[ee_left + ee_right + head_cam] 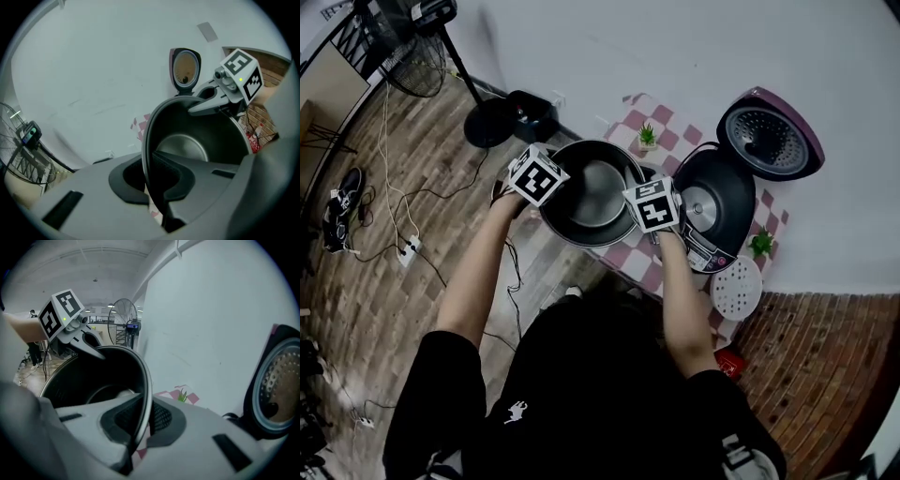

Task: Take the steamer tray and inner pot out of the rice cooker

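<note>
The dark inner pot (592, 192) is out of the rice cooker (714, 208) and hangs over the left end of the checked table, held by its rim on both sides. My left gripper (549, 189) is shut on the left rim (149, 183), and the pot's inside (197, 140) looks bare. My right gripper (636, 202) is shut on the opposite rim (140, 427). Each gripper shows in the other's view: the right one (201, 105) and the left one (96, 352). The cooker stands open, its lid (771, 131) raised. The white steamer tray (737, 288) lies on the table in front of the cooker.
Pink-and-white checked cloth (661, 117) covers the table against the white wall. Two small green plants (648, 137) (760, 244) stand on it. A black box (530, 114), a standing fan (124, 317) and cables (408, 248) are on the wood floor to the left.
</note>
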